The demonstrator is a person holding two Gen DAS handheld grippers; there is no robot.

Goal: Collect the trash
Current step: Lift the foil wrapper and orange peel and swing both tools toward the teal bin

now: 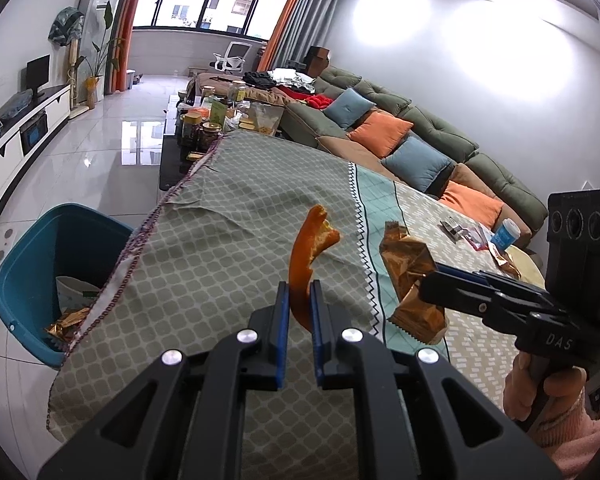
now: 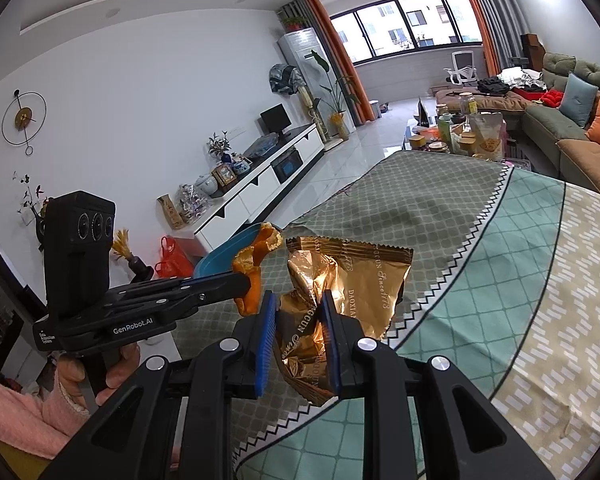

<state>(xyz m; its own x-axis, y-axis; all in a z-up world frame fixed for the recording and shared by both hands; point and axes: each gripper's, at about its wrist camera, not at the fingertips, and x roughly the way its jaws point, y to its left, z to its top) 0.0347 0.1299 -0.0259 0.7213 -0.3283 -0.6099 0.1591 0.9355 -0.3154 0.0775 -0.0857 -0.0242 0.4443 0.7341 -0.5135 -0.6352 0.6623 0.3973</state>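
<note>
My left gripper [image 1: 299, 290] is shut on a curled strip of orange peel [image 1: 309, 248], which sticks up above the patterned tablecloth [image 1: 220, 216]. From the right wrist view the same peel [image 2: 256, 260] pokes out of the left gripper [image 2: 242, 282] at left. My right gripper [image 2: 298, 300] is shut on a crumpled gold snack wrapper [image 2: 360, 280], held above the cloth [image 2: 480, 240]. In the left wrist view that wrapper [image 1: 410, 268] hangs from the right gripper [image 1: 430, 284]. A blue bin [image 1: 44, 264] stands on the floor left of the table, with trash inside.
More litter and a small blue-capped bottle [image 1: 506, 234] lie at the table's far right. Jars and snack bags [image 1: 220, 116] crowd the low table beyond. A green sofa [image 1: 400, 128] with cushions runs along the right. The bin's rim [image 2: 224, 256] shows behind the peel.
</note>
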